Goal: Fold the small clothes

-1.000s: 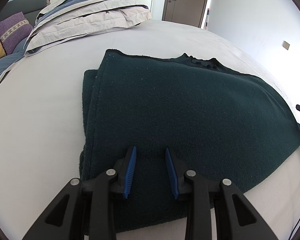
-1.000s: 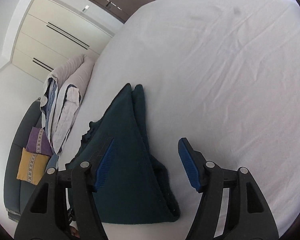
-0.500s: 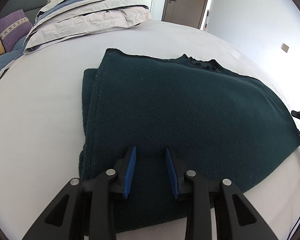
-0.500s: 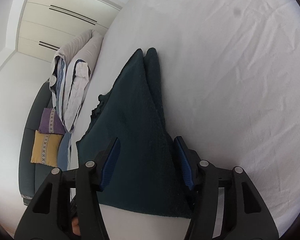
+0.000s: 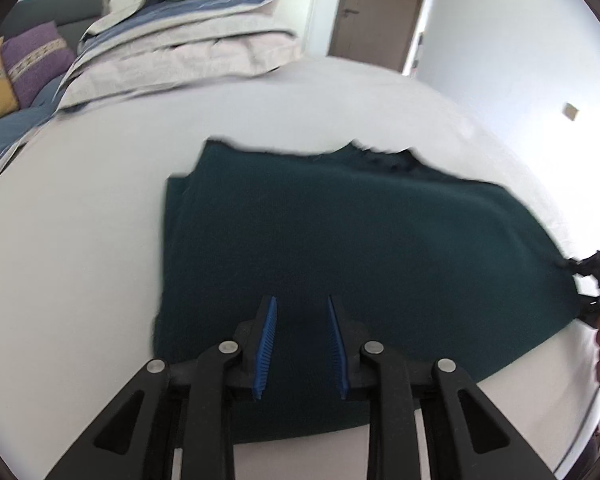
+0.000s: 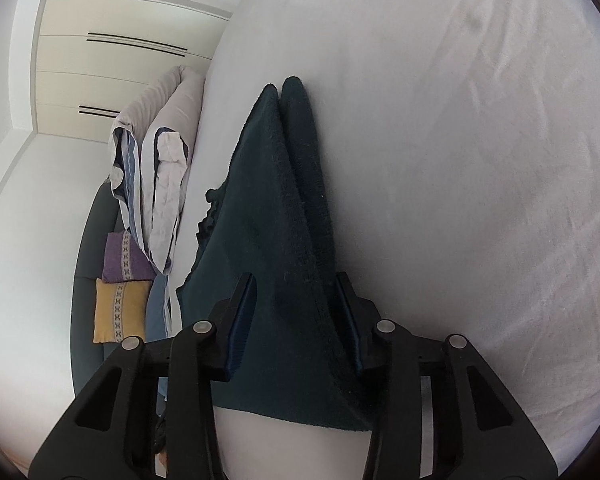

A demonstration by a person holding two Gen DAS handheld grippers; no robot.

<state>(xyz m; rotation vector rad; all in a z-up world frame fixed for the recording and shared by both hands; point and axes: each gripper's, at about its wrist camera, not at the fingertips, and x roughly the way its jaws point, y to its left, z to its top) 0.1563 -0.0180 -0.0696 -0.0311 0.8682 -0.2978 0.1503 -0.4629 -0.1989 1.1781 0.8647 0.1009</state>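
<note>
So we're over a big white bed (image 5: pixel 80 220), and the dark green sweater (image 5: pixel 360 248) is lying folded flat on the sheet, roughly in the middle of it. At the far side there's a stack of folded grey and blue bedding (image 5: pixel 188 44), and past that a sofa with a purple cushion (image 5: pixel 36 60) and a yellow cushion (image 6: pixel 118 310).

Our left gripper (image 5: pixel 300 344) sits just over the near edge of the sweater, blue pads a narrow gap apart with the knit showing between them, nothing pinched as far as we can see. That view is a bit blurry, so whether the tips touch the fabric we can't tell.

Our right gripper (image 6: pixel 296 324) is at the sweater's right end, turned sideways. Its jaws sit on either side of the folded layers, and the fabric fills the gap between the pads, so it looks clamped onto the sweater there. In the left wrist view that gripper (image 5: pixel 592 276) shows right at the sweater's corner.
</note>
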